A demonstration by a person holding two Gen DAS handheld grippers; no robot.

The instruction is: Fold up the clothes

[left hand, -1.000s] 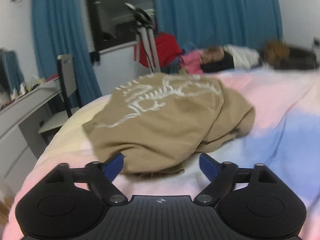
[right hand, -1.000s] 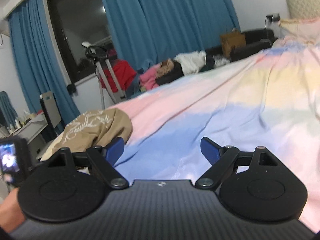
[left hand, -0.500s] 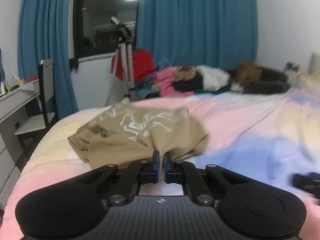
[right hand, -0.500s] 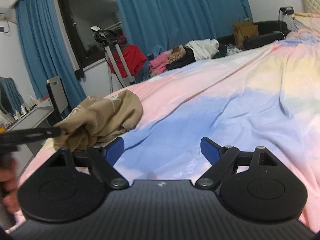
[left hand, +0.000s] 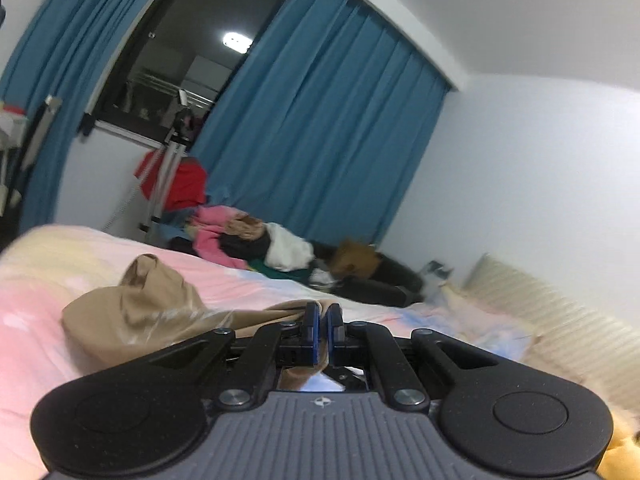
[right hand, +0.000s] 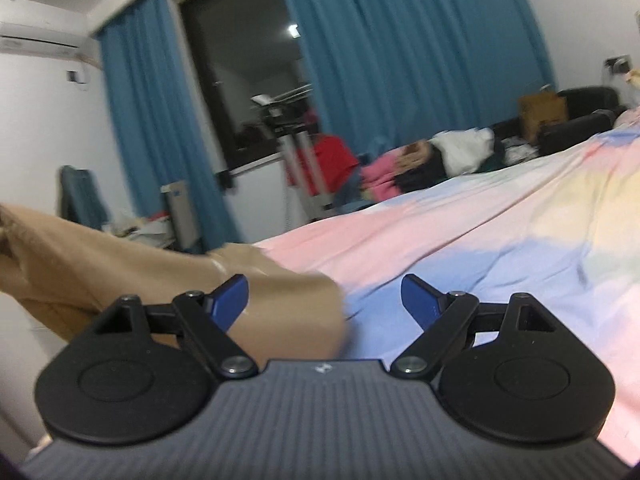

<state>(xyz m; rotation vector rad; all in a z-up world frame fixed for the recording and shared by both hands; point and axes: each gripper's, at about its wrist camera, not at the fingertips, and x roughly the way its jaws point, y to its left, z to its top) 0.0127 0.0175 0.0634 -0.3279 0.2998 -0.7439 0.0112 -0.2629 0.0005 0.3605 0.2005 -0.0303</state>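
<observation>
In the left wrist view we see our left gripper [left hand: 321,322] clenched on the tan shirt [left hand: 136,316]: a fold of the cloth is pinched between the blue pads [left hand: 313,326], with a bit of it hanging down behind them. From the pinch the shirt trails off to the left and bunches in a loose heap on the pastel bedspread [left hand: 36,312]. The picture is tilted and somewhat blurred. Beyond the bed lies a clothes pile [left hand: 256,240] of pink, black and white pieces, with a brown bag [left hand: 356,258] just to its right on a dark sofa. Behind stand blue curtains [left hand: 320,136] on both sides of a dark window [left hand: 192,56], and a tripod [left hand: 168,168] with something red draped beside it. A cream headboard [left hand: 548,312] runs along the right edge

In the right wrist view our right gripper [right hand: 324,298] is released, its blue pads standing wide apart with nothing between them. The shirt [right hand: 120,268] stretches in from the left edge, lifted there and sagging down to the bedspread [right hand: 500,240] just beyond the left finger; part of it sits behind that finger. Whether the finger touches the cloth we cannot tell. The pink, blue and yellow bedspread fills the right half. Farther back are the same clothes pile [right hand: 432,160], bag [right hand: 542,110], curtains [right hand: 400,60], window [right hand: 244,80] and tripod [right hand: 296,148], plus an air conditioner [right hand: 36,28] high on the left wall
</observation>
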